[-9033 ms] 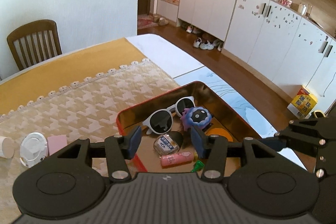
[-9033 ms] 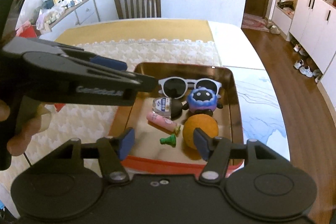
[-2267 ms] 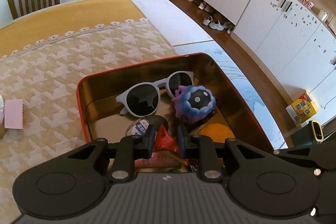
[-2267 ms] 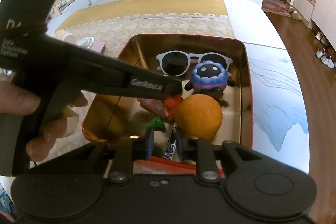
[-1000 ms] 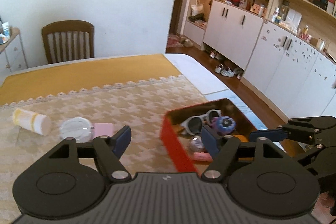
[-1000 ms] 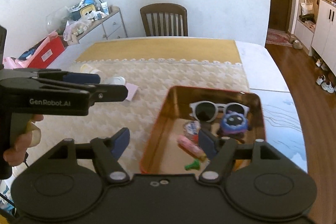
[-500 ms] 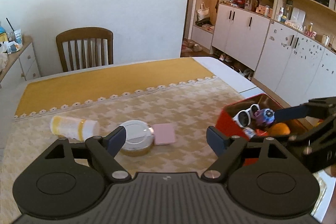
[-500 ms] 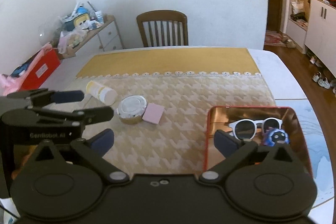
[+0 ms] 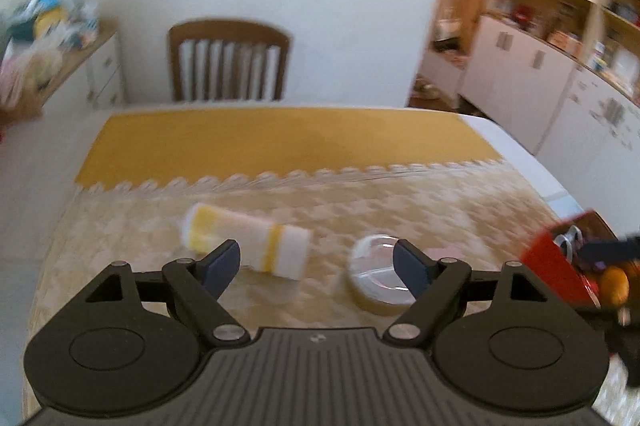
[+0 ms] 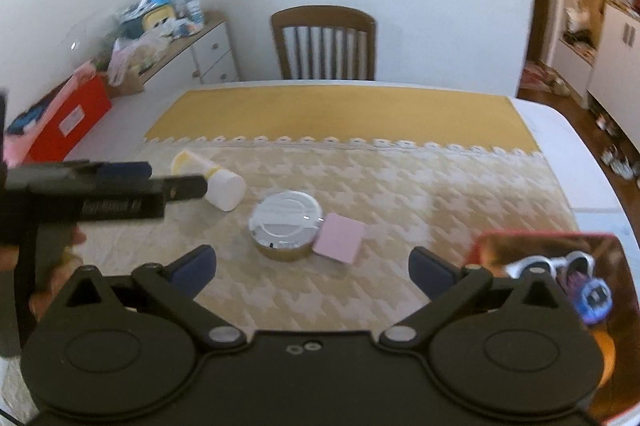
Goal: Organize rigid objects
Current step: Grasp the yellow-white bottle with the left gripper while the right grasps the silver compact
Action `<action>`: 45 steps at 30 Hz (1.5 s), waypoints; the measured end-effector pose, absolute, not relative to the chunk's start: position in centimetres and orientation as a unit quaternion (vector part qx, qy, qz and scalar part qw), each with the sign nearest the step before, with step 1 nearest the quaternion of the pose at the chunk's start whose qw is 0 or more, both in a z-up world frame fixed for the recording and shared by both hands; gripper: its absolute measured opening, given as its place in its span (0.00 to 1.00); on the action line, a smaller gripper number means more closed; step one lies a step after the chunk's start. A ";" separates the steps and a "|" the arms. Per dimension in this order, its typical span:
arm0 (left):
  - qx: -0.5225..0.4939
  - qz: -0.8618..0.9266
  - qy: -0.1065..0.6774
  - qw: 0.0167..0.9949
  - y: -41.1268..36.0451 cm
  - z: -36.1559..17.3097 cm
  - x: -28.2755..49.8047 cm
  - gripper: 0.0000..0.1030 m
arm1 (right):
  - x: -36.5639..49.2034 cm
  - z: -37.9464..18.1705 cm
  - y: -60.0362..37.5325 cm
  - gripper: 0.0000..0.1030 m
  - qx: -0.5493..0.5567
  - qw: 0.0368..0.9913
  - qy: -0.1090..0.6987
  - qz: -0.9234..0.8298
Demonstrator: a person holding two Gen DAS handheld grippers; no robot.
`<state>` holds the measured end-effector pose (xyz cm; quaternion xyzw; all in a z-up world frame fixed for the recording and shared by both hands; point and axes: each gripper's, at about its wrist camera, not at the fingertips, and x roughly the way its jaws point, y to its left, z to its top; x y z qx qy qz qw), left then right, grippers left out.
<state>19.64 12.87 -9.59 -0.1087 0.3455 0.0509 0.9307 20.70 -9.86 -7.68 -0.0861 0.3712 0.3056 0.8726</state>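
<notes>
A white and yellow tube (image 9: 248, 240) (image 10: 212, 178) lies on its side on the patterned cloth. To its right sit a round silver-lidded tin (image 9: 378, 280) (image 10: 285, 224) and a flat pink block (image 10: 339, 237). My left gripper (image 9: 316, 264) is open, empty, and hangs just short of the tube and tin. My right gripper (image 10: 312, 272) is open wide and empty, in front of the tin and pink block. The red tray (image 10: 486, 246) (image 9: 548, 258) holds sunglasses (image 10: 554, 264), a blue plush toy (image 10: 596, 300) and an orange ball (image 9: 614, 286).
A wooden chair (image 10: 324, 42) stands at the table's far side. A yellow runner (image 10: 340, 114) covers the far half of the table. A cluttered sideboard (image 10: 168, 38) and a red box (image 10: 70, 118) stand left; white cabinets (image 9: 540, 74) right. The left gripper's body (image 10: 100, 194), in a hand, crosses the right wrist view.
Both grippers have swung left, away from the red tray, which has slid to the right edge of both views. The tube, tin and pink block now lie ahead of the jaws.
</notes>
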 end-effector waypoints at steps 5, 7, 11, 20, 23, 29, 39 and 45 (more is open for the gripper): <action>-0.153 0.097 0.379 0.907 16.2 -10.9 21.9 0.81 | 22.2 -8.8 -7.0 1.00 -0.110 0.859 0.374 0.331; -0.163 0.109 0.388 0.901 16.8 -11.5 22.7 0.81 | 22.7 -9.4 -5.8 0.99 -0.127 0.853 0.373 0.341; -0.207 0.125 0.418 0.876 18.1 -12.5 24.5 0.81 | 23.9 -10.7 -3.8 0.99 -0.154 0.842 0.373 0.358; -0.312 0.176 0.458 0.814 20.8 -14.6 27.3 0.81 | 26.1 -13.2 -0.9 1.00 -0.217 0.815 0.377 0.383; -0.320 0.185 0.459 0.808 20.8 -15.1 27.9 0.81 | 26.9 -13.9 -0.4 0.99 -0.218 0.812 0.386 0.379; -0.316 0.190 0.458 0.809 20.4 -15.8 28.8 0.81 | 27.3 -15.3 0.7 0.99 -0.241 0.804 0.386 0.384; -0.289 0.188 0.447 0.826 20.0 -15.9 28.8 0.70 | 27.4 -16.0 0.8 0.80 -0.240 0.803 0.389 0.383; -0.297 0.170 0.439 0.831 20.3 -15.7 28.0 0.54 | 26.8 -15.9 0.6 0.74 -0.248 0.803 0.386 0.381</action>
